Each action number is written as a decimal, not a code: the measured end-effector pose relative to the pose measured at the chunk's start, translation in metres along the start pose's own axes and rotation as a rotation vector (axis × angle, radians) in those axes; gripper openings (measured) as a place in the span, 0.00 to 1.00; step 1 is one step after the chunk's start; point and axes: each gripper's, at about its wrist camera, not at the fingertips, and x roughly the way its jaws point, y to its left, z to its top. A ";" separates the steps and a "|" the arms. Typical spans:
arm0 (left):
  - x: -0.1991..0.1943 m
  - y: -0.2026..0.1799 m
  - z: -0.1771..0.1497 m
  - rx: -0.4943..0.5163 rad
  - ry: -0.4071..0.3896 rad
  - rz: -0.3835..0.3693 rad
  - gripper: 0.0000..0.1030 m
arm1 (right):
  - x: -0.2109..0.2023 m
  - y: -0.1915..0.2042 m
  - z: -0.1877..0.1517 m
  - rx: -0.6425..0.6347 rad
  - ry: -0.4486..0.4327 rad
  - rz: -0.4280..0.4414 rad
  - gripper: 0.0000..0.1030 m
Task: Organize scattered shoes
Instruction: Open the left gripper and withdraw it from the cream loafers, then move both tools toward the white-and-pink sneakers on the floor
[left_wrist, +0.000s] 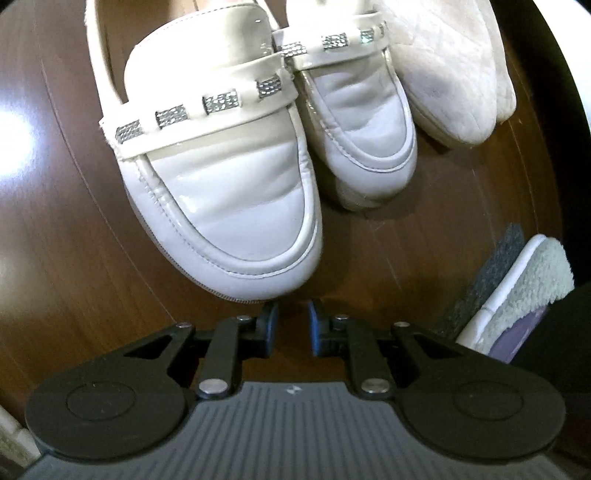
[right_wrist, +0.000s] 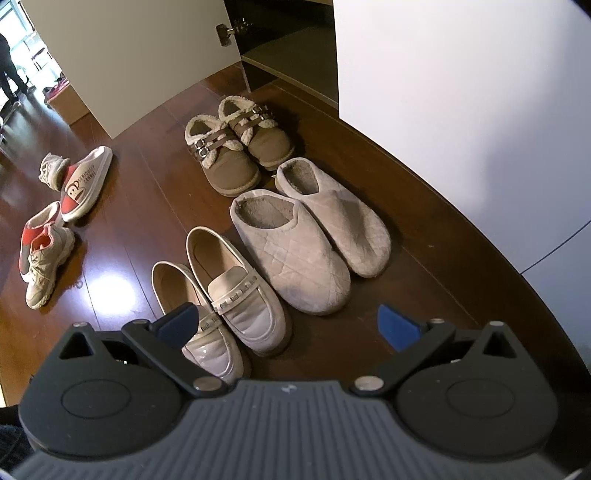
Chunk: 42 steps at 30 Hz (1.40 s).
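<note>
Loafers (right_wrist: 236, 302) beside quilted slippers (right_wrist: 310, 243) | left fingers (left_wrist: 292, 314) closed, empty | right fingers (right_wrist: 288, 325) wide open

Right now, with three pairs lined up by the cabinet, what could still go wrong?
1. The left gripper, nearly shut and empty, sits right at the toe of the near loafer; a nudge could skew the loafer pair.
2. The right gripper hangs open over the loafers; dropping lower might knock them against the quilted slippers.
3. The sneakers and red slippers overlap in a heap, so grabbing one may drag another.
</note>
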 end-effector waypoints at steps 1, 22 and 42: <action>-0.001 0.000 0.001 -0.001 -0.002 0.002 0.19 | 0.000 0.000 0.000 -0.004 0.001 -0.005 1.00; -0.175 -0.086 -0.028 0.303 -0.492 0.415 0.73 | 0.007 -0.025 0.000 0.060 -0.005 -0.067 1.00; -0.260 -0.058 -0.117 0.114 -0.588 0.365 0.74 | 0.014 0.009 -0.019 -0.099 0.015 -0.130 0.99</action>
